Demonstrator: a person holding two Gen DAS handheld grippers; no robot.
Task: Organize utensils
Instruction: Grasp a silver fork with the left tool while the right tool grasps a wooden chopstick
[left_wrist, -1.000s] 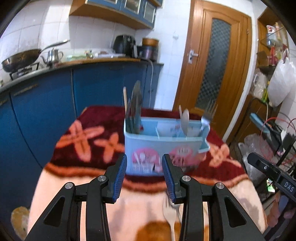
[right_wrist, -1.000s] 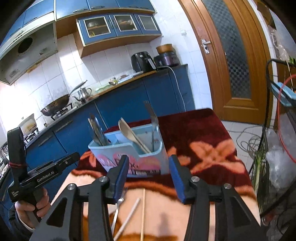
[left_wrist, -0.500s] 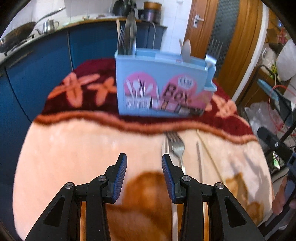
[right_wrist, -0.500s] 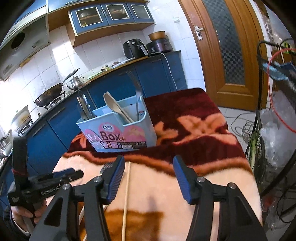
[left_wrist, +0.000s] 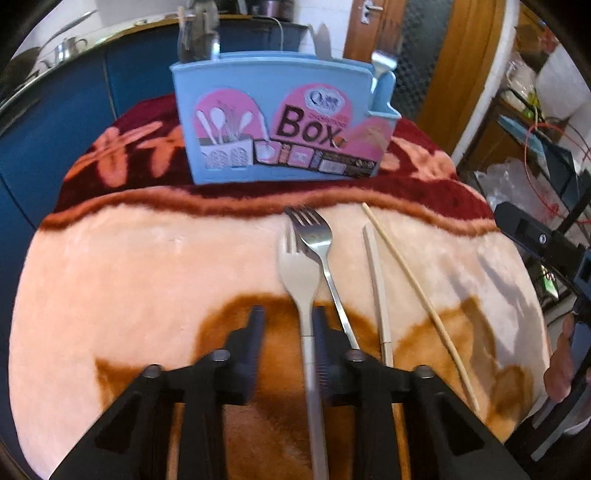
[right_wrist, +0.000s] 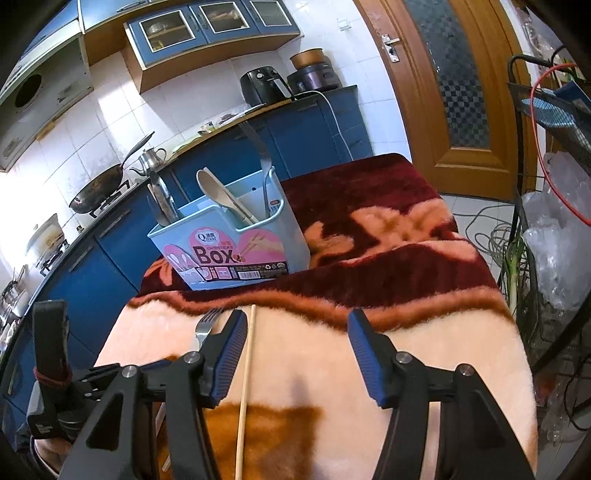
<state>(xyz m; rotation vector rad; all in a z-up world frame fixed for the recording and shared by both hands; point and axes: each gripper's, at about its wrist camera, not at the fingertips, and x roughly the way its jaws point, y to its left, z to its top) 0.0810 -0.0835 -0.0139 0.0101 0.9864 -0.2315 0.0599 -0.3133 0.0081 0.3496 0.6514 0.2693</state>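
Partly done, I'd say. The light-blue plastic utensil box with pink labels (left_wrist: 284, 118) stands on the dark red end of the bench's plush blanket (left_wrist: 110, 280) and already holds several pieces: dark-handled ones at one end, a wooden spoon (right_wrist: 221, 195) and a metal piece at the other.

Still loose on the blanket, in front of the box: pale matte fork (left_wrist: 301, 273), shiny steel fork (left_wrist: 321, 251) overlapping its head, flat cream chopstick (left_wrist: 376, 284), thin bamboo stick (left_wrist: 417, 295).

My left tongs (left_wrist: 288, 332) have just been closing, with the pale fork's handle between them hard against one pad; not clamped yet. My right tongs (right_wrist: 295, 354) are apart, empty, bamboo stick running under them.
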